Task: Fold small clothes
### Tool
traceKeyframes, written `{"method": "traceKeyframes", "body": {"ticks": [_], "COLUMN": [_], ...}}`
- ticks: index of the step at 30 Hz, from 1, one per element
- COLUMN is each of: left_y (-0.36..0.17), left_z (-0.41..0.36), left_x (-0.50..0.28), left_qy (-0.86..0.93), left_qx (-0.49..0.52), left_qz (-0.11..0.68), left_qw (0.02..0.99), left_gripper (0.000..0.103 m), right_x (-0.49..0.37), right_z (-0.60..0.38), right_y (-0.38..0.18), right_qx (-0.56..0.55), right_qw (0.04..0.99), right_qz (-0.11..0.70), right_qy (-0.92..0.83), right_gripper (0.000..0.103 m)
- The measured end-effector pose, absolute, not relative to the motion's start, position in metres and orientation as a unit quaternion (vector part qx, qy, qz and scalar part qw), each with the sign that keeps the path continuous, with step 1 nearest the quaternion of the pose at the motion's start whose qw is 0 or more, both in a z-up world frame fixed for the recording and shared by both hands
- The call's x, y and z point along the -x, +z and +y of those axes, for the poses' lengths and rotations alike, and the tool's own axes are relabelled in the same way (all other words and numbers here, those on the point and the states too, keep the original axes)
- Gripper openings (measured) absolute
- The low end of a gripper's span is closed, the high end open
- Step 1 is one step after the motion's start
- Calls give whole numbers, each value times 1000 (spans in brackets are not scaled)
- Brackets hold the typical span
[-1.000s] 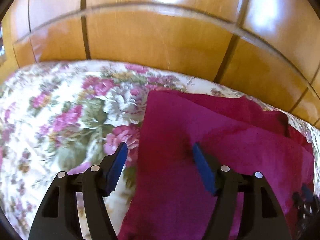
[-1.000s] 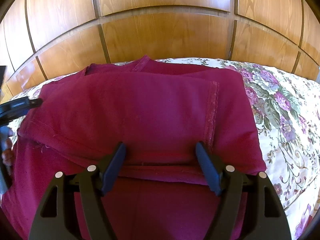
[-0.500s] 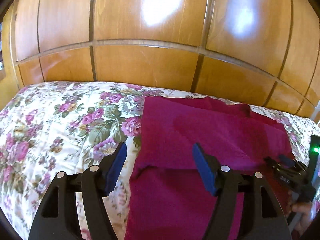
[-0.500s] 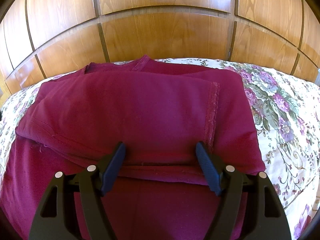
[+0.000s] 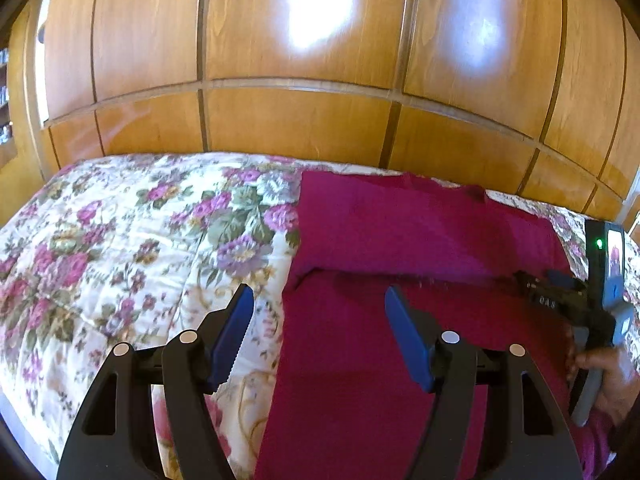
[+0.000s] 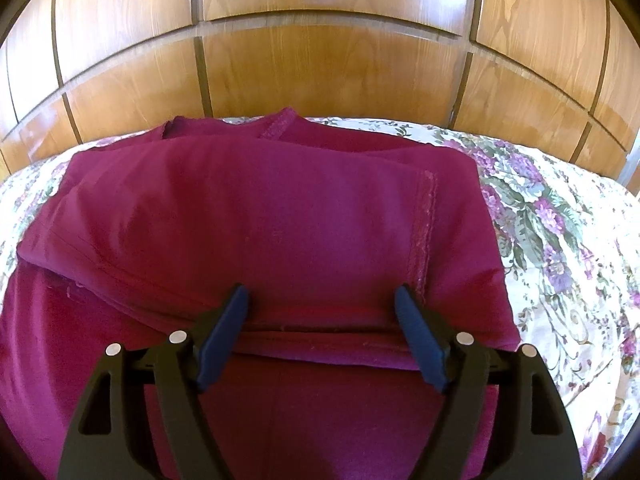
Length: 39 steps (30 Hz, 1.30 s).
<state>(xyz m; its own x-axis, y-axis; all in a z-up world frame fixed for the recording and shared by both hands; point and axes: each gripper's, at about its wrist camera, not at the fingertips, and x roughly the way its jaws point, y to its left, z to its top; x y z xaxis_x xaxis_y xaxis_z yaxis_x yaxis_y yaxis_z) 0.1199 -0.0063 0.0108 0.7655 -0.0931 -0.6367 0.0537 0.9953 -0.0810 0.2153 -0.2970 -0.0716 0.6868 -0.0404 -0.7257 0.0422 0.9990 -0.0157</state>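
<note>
A magenta garment (image 6: 280, 216) lies on the floral bedspread, with its far part folded over toward me and a hem seam down the right side. It also shows in the left wrist view (image 5: 400, 248), right of centre. My left gripper (image 5: 318, 300) is open and empty, above the garment's left edge. My right gripper (image 6: 320, 300) is open and empty, just above the near edge of the folded layer. The right gripper's body (image 5: 560, 300) shows in the left wrist view, over the garment's right side.
The floral bedspread (image 5: 140, 240) spreads to the left of the garment and also to its right (image 6: 560, 260). A wooden panelled headboard (image 5: 320, 80) rises behind the bed. A hand (image 5: 604, 376) holds the right gripper's handle.
My left gripper has pulled back and up from the garment's left part, so more of the bed shows. My right gripper has stayed put over the folded edge.
</note>
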Motion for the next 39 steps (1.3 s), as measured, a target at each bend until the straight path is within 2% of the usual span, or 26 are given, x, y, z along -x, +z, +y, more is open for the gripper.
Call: {"method": "traceKeyframes", "body": {"ticks": [1,2,6,10,14,21,22,24,27,28,29,30,31,32,33,34,35,39], "left_y": [9,7,-5,-17,-28,-48,-50,-52,-53,-52,-53,-53,-55,-56,-57,-57,-54,-36], "left_z": [-5,-5,5,24,41,63,64,62,56,52,50,47,43,41,38,35,34,42], "left_x": [-117,-113,-102,-89,-75,-35,-32,-21,-8,-3,0,4,8,12,15,17,19,15], "left_qy": [-39,-37,-35,-32,-45,-91,-97,-106,-118,-130,-133,-138,-147,-151,-159,-165,-167,-195], "left_qx": [25,21,18,31,46,67,70,67,57,48,42,37,33,30,25,20,15,62], "left_qz": [342,344,359,378,399,433,437,446,450,452,452,455,462,463,464,466,463,453], "left_qw": [938,938,932,925,915,894,891,886,883,881,881,879,874,873,871,869,870,868], "left_gripper": [67,67,67,67,67,67,61,60,60,60,53,49,41,28,21,14,11,9], "right_x": [-215,-216,-207,-184,-145,-67,-52,-26,19,31,44,53,62,67,70,70,69,57], "right_z": [-296,-295,-308,-306,-323,-376,-380,-384,-380,-377,-372,-368,-365,-364,-363,-362,-363,-365], "right_y": [-71,-70,-64,-60,-57,-72,-75,-81,-82,-83,-84,-85,-86,-86,-86,-85,-82,-62], "right_qx": [5,16,-16,24,19,-82,-100,-117,-116,-114,-109,-108,-111,-114,-116,-121,-135,-162], "right_qw": [918,914,908,905,903,879,874,867,863,861,859,855,852,851,850,849,846,853], "right_qz": [396,400,415,424,428,470,476,484,490,494,499,505,509,510,511,511,511,487], "right_qy": [-29,-56,-53,-31,-19,3,12,22,34,38,43,48,55,58,60,62,70,97], "right_gripper": [93,101,101,101,101,101,101,100,89,82,69,61,49,36,31,18,12,11]}}
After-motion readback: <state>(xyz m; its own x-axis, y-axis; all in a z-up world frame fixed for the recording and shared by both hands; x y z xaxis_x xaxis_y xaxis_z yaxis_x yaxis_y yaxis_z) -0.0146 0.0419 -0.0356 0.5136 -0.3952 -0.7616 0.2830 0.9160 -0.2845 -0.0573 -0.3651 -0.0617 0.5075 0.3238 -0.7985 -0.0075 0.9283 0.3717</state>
